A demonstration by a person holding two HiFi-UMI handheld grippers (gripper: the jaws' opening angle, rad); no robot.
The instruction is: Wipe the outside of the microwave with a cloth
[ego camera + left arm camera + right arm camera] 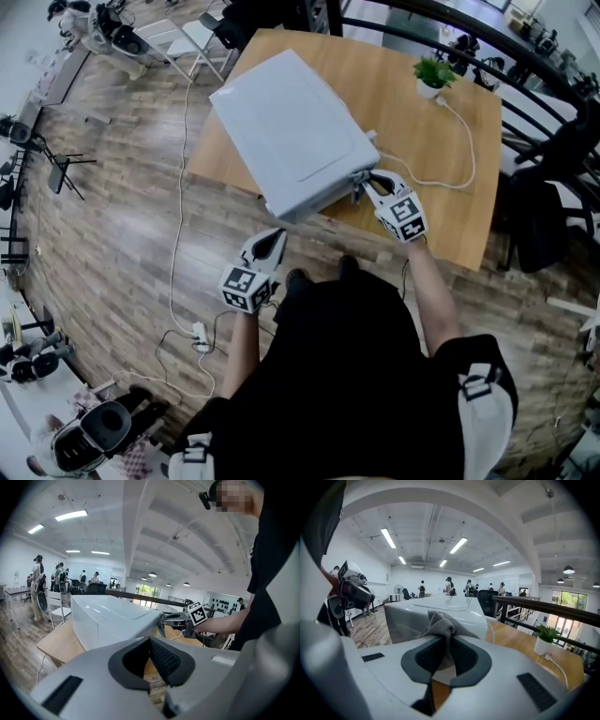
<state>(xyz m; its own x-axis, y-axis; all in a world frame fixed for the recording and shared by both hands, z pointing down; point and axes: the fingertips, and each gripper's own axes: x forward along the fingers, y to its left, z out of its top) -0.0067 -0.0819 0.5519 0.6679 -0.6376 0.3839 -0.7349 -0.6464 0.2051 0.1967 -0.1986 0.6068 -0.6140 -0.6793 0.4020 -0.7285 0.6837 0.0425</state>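
Note:
A white microwave [286, 127] stands askew on the wooden table [403, 103], one corner toward me. My right gripper [367, 184] is shut on a grey cloth [438, 624] and holds it against that near corner. In the right gripper view the cloth bunches up between the jaws, touching the microwave [440, 606]. My left gripper [273, 240] hangs off the table's front edge, below the microwave, with its jaws together and nothing in them. The left gripper view looks along the microwave [108, 616] toward the right gripper [180, 619] and the cloth [164, 620].
A small potted plant [433, 75] stands at the table's far right, with a white cable [459, 141] running along the top behind the microwave. A power strip [199, 333] and cords lie on the wooden floor at left. A dark railing [525, 66] borders the right side.

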